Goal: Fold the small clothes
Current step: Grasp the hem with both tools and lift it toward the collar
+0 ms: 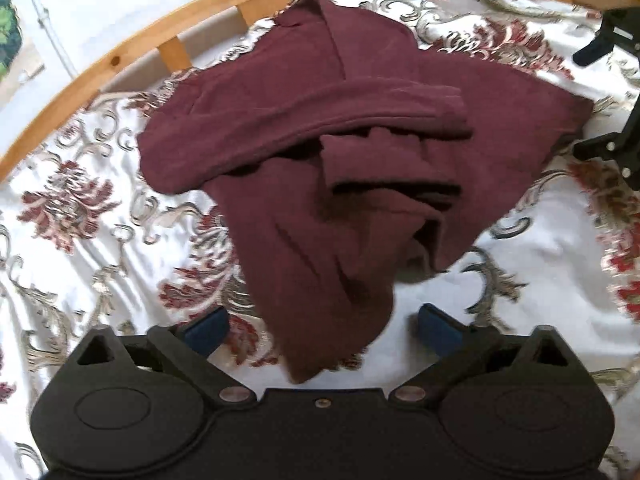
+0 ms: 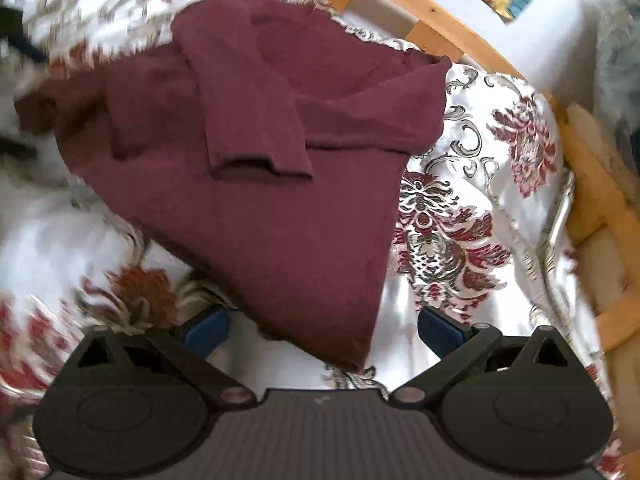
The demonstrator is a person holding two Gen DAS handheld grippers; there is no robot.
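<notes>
Because it is soft and limp, the maroon knit sweater (image 1: 320,152) will sag and slide on the glossy floral bedspread (image 1: 80,208), so its hem corners look the best grip. It lies ahead of both claws, one corner reaching between each. Left claw (image 1: 320,324) and right claw (image 2: 326,330) gape wide, holding nothing.

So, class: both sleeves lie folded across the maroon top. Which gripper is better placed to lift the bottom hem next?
Probably the right gripper: a neat hem corner of the maroon top lies between its open jaws; the left gripper faces bunched fabric.
</notes>
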